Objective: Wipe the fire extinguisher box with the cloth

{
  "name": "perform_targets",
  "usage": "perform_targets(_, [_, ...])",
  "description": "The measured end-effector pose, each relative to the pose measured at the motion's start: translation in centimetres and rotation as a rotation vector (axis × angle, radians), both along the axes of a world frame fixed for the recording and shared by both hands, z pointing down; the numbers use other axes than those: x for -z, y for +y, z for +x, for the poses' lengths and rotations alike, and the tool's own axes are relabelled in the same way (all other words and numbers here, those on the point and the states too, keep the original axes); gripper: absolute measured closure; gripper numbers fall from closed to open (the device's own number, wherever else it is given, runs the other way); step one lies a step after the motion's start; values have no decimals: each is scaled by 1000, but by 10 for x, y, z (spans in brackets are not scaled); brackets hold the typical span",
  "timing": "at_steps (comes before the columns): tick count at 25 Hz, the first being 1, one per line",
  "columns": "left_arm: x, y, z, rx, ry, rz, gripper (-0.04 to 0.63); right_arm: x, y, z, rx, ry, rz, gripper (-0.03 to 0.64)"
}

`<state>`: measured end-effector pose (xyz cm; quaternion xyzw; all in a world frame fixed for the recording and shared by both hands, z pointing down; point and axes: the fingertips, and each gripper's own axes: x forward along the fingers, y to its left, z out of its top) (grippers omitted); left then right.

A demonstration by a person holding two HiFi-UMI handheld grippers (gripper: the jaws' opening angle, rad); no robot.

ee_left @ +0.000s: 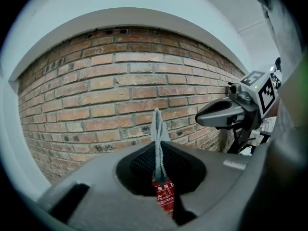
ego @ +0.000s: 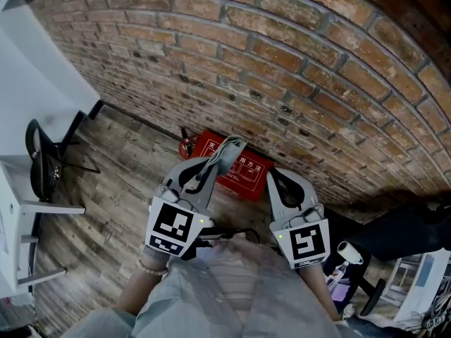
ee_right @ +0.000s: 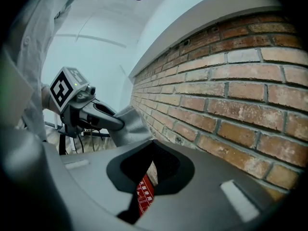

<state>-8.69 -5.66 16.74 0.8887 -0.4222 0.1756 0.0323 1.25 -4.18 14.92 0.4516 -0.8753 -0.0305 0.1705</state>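
A red fire extinguisher box (ego: pixel 236 169) with white print stands on the wooden floor against the brick wall (ego: pixel 296 69). My left gripper (ego: pixel 210 166) hangs above the box's left part, shut on a grey cloth (ego: pixel 230 151) that sticks out past its tips. In the left gripper view the cloth (ee_left: pixel 157 138) stands edge-on between the jaws, with the box (ee_left: pixel 164 202) showing below. My right gripper (ego: pixel 273 180) hovers over the box's right end, shut and holding nothing. In the right gripper view only a thin slit of the box (ee_right: pixel 144 194) shows, and the cloth (ee_right: pixel 129 128) hangs from the left gripper (ee_right: pixel 113 124).
A small red extinguisher (ego: pixel 186 145) lies just left of the box. A black chair (ego: pixel 41 166) and a white desk (ego: pixel 17 210) stand at the left. A dark bag (ego: pixel 405 234) and a rolling chair base (ego: pixel 352 259) sit at the right.
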Motion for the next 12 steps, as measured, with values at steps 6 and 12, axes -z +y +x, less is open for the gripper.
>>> perform_targets(6, [0, -1, 0, 1, 4, -5, 583, -1, -1, 1, 1, 7, -3, 607])
perform_targets(12, [0, 0, -2, 2, 1, -5, 583, -2, 0, -2, 7, 14, -6, 607])
